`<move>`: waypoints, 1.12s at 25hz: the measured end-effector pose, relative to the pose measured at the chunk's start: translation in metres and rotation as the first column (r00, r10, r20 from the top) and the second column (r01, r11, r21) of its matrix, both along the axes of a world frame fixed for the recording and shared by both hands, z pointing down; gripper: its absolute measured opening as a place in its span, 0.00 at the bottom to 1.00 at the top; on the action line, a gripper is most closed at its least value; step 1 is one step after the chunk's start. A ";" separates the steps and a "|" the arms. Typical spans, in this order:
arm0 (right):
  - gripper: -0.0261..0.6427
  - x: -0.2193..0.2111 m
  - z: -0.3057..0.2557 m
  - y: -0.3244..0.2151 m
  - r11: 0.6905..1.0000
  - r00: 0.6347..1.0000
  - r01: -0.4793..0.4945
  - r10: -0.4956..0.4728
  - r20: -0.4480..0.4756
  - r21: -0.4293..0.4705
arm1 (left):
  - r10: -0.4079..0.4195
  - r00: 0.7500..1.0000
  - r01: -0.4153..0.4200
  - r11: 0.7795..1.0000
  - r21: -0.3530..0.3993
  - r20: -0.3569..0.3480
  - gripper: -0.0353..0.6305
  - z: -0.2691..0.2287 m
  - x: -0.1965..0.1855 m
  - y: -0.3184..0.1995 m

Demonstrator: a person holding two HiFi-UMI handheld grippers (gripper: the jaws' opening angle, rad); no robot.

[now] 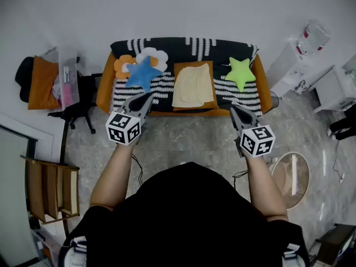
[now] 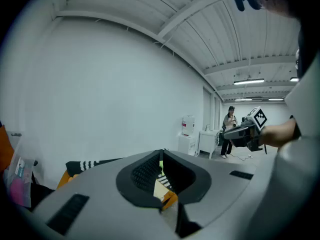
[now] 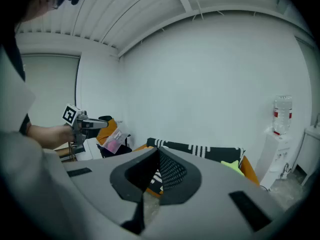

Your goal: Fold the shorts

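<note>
arms (image 1: 114,171) outstretched, left tongs (image 1: 147,98) and right tongs (image 1: 233,109) closed and empty, clear of the shorts (image 1: 193,85)

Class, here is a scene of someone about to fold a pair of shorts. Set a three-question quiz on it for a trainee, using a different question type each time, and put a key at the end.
1. Multiple choice: where do the pale yellow shorts lie?
A. on the floor
B. on the middle of the sofa
C. on the wooden shelf

2. True or false: the right gripper is shut on the green star cushion.

3. Fill the gap: the star cushion nearest the left gripper is coloured ____.

Key: 1 B; 2 false, as its jaws are shut on nothing, short of the sofa; 3 blue.
</note>
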State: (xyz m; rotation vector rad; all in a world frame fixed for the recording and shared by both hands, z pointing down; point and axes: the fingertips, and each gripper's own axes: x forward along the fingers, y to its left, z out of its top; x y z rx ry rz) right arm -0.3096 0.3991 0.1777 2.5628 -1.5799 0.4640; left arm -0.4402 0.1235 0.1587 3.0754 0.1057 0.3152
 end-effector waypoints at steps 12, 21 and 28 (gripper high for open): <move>0.05 -0.012 -0.009 -0.002 0.998 0.999 -0.036 0.036 0.005 0.043 | 0.014 1.000 -0.014 1.000 0.020 0.002 0.11 -0.004 -0.014 -0.001; 0.18 -0.022 -0.012 -0.006 0.998 0.998 -0.050 0.052 -0.028 0.043 | 0.058 0.998 -0.058 0.998 -0.012 -0.028 0.24 -0.007 -0.020 -0.003; 0.47 -0.019 -0.028 -0.008 0.996 0.993 -0.049 0.056 -0.102 0.068 | 0.082 0.996 -0.082 0.997 -0.002 -0.018 0.44 -0.005 -0.015 -0.004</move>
